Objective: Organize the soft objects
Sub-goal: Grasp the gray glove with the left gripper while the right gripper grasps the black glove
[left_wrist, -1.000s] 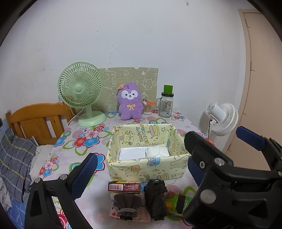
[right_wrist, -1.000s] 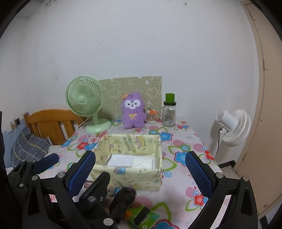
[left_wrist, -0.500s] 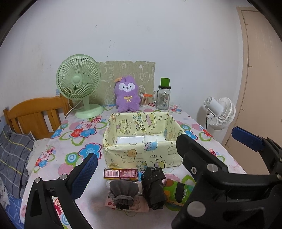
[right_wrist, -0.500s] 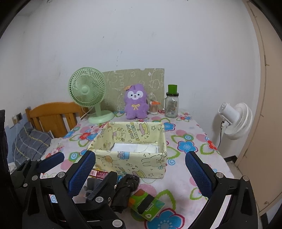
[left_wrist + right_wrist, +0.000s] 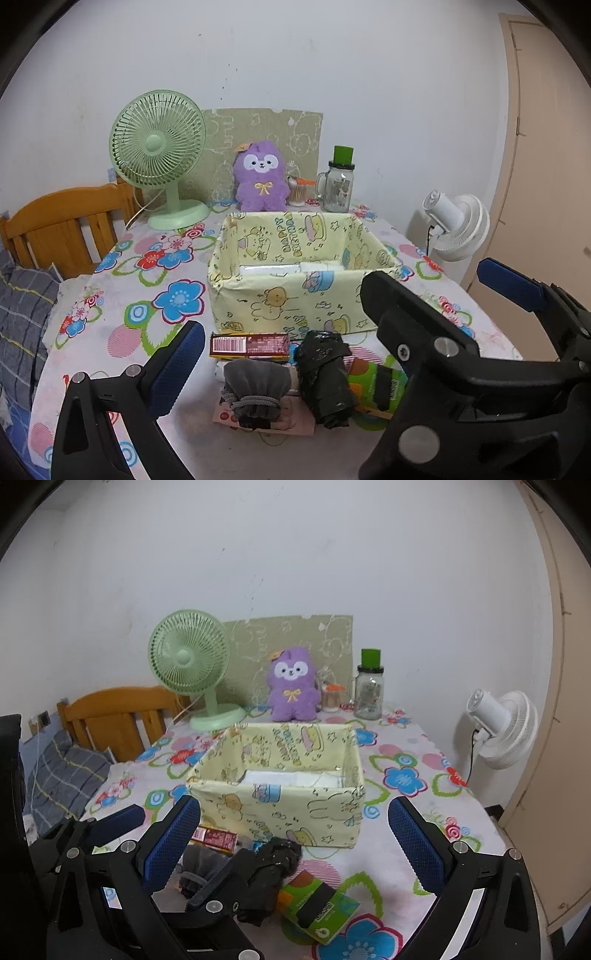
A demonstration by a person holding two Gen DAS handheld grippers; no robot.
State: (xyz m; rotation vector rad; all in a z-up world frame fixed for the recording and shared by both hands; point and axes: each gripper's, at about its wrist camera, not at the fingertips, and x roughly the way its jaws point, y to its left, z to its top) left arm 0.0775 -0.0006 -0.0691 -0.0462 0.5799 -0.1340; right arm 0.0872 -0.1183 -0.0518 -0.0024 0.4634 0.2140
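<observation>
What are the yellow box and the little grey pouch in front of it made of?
The yellow box looks like cloth or paper-covered card: its printed walls sag and crease. The grey pouch seems soft velvety fabric, matte and gathered by a cord.

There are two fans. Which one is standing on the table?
The green fan stands on the flowery table, left of the purple plush. The white fan is off the table's right side, by the wall.

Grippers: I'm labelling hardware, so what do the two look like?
Both the left gripper and right gripper are matte black plastic frames with silver screw heads. Each finger carries a blue, grid-textured pad. No cables or markings show.
</observation>
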